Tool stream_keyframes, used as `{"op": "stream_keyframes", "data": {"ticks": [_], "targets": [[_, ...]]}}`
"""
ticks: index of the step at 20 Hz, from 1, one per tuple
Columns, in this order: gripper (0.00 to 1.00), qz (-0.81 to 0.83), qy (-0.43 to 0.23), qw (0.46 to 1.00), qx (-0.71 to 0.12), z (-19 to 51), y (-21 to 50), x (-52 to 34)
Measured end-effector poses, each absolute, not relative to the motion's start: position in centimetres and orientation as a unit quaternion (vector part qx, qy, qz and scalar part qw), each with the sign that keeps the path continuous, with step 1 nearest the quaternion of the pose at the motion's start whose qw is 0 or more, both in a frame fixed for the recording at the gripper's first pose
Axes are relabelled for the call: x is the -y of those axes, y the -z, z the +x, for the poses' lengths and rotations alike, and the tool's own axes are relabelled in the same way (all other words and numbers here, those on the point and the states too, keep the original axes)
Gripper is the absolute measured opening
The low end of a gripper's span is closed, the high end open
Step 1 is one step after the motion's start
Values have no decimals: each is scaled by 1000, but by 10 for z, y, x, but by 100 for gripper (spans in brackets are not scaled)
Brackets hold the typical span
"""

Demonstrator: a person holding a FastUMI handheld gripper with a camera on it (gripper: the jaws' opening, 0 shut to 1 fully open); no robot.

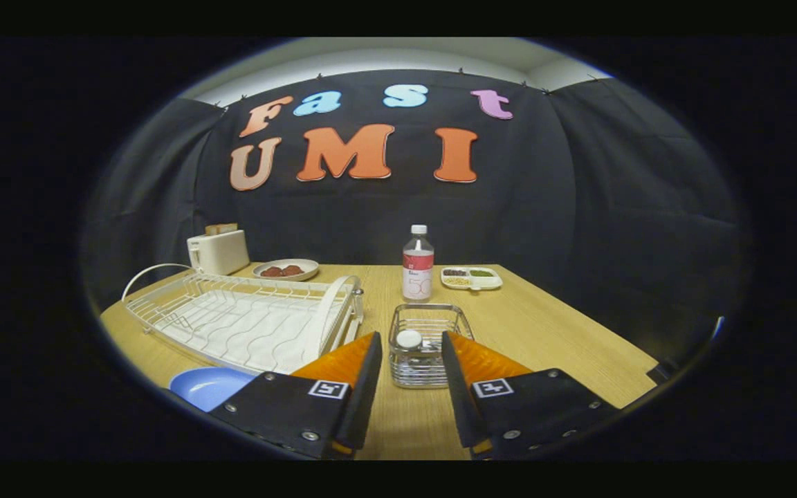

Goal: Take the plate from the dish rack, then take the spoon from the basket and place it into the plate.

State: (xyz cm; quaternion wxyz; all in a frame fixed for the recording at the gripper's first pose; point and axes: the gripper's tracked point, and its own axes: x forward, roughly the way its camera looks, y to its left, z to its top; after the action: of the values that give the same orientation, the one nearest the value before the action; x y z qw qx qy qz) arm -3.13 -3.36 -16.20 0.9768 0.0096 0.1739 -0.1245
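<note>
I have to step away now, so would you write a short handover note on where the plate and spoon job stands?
Gripper: open, holding nothing, fingers aimed at the wire basket just ahead of them.
Blue plate: already out of the dish rack, lying on the table in front of the rack, beside the left finger.
Spoon: appears to sit in the basket, its white bowl end showing.
Done: plate taken out.
Left: grip the spoon, lift it out, place it into the plate.

claw (411, 346) | fingers spread wide apart | nothing held between them | pointing forward, level
</note>
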Motion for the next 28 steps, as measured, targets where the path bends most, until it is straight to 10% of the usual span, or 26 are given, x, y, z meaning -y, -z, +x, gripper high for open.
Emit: {"op": "stream_keyframes", "data": {"ticks": [6,28], "targets": [[13,11,130,977,-166,-23,158,32],[11,21,84,994,-65,-51,21,17]]}}
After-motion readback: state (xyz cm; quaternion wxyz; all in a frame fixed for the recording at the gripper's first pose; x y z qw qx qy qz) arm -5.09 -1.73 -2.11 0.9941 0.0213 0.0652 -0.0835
